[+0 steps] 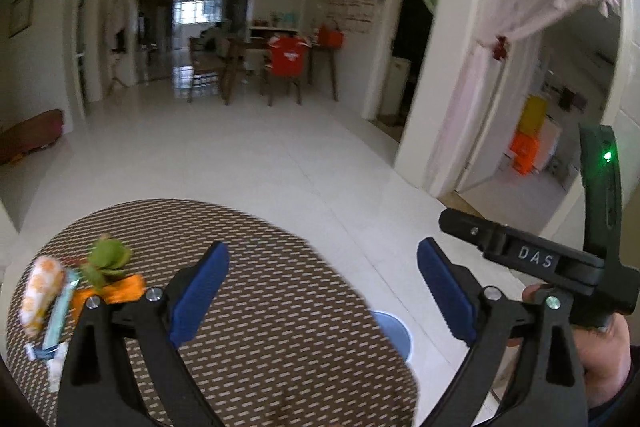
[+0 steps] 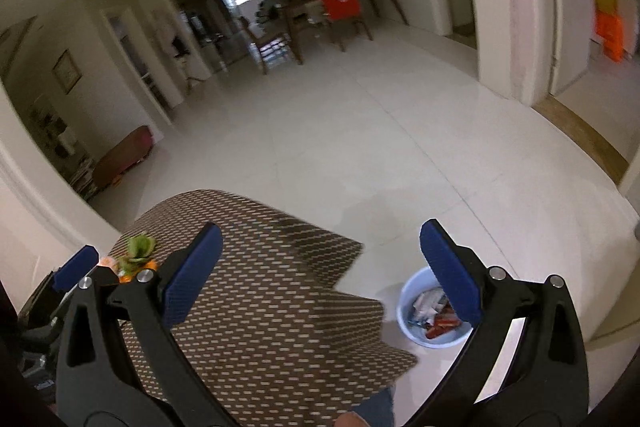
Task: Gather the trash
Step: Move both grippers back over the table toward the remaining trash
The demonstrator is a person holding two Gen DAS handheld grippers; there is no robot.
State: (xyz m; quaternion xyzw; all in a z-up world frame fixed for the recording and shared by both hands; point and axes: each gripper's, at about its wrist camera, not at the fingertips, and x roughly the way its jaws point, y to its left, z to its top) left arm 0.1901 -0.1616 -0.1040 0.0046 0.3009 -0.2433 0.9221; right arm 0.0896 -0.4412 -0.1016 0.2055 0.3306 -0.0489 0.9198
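A round table with a brown woven cloth (image 1: 280,307) holds trash at its left: a green leafy scrap (image 1: 108,261), an orange wrapper (image 1: 124,289), a white-orange packet (image 1: 42,293) and a pale blue wrapper (image 1: 60,311). The scrap also shows in the right wrist view (image 2: 138,249). My left gripper (image 1: 322,291) is open and empty above the table, right of the trash. My right gripper (image 2: 320,267) is open and empty over the table's right edge. A pale blue bin (image 2: 404,311) with wrappers inside stands on the floor, right of the table; its rim shows in the left wrist view (image 1: 394,331).
White tiled floor (image 2: 360,147) stretches ahead to a dining table with chairs (image 1: 256,67). A doorway with a lace curtain (image 1: 532,27) is at the right. A low brown bench (image 2: 124,155) stands at the left wall. The right gripper's body (image 1: 540,259) is at right.
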